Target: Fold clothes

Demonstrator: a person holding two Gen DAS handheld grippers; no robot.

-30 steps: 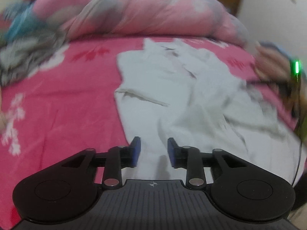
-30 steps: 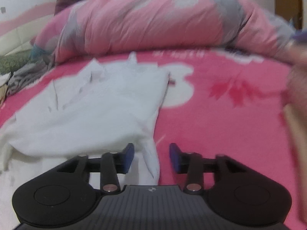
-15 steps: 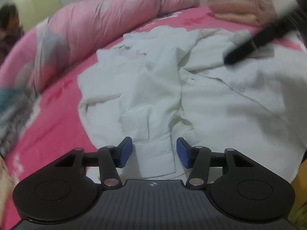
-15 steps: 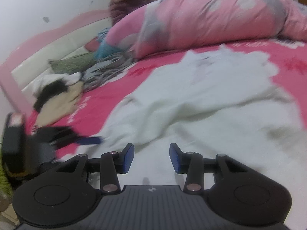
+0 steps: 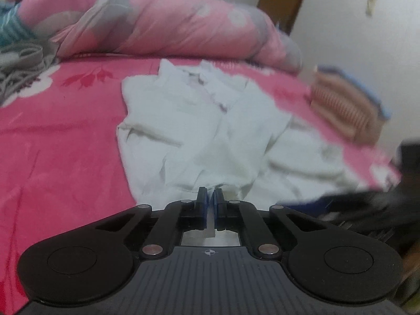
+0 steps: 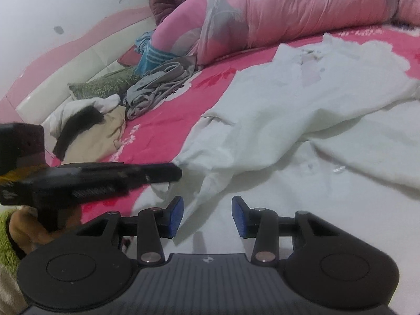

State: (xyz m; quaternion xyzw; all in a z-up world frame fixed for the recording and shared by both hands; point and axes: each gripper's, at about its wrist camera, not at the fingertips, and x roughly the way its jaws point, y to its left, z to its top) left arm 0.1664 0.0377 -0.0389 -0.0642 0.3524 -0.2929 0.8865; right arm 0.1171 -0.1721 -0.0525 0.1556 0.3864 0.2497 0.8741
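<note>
A crumpled white shirt (image 5: 199, 120) lies spread on the pink-red bedsheet (image 5: 52, 144). My left gripper (image 5: 210, 193) is at the shirt's near edge, its jaws closing to shut with a fold of the white cloth pinched between the blue pads. The right wrist view shows the same left gripper (image 6: 176, 172) coming in from the left, its tip gripping the sleeve end of the shirt (image 6: 302, 99). My right gripper (image 6: 207, 204) hovers open just over the white fabric, nothing pressed between its pads. A dark blur at the right of the left wrist view is the right gripper (image 5: 380, 202).
A rolled pink and grey duvet (image 5: 162, 23) runs along the far side of the bed. A folded peach knit stack (image 5: 341, 105) sits at the right edge. Grey clothes (image 6: 157, 84) and a beige and black garment (image 6: 92, 131) lie piled by the headboard.
The left gripper's jaws went from open around the shirt's cuff to shut on the cloth. The right gripper swung left across the shirt and now sits close beside the left one.
</note>
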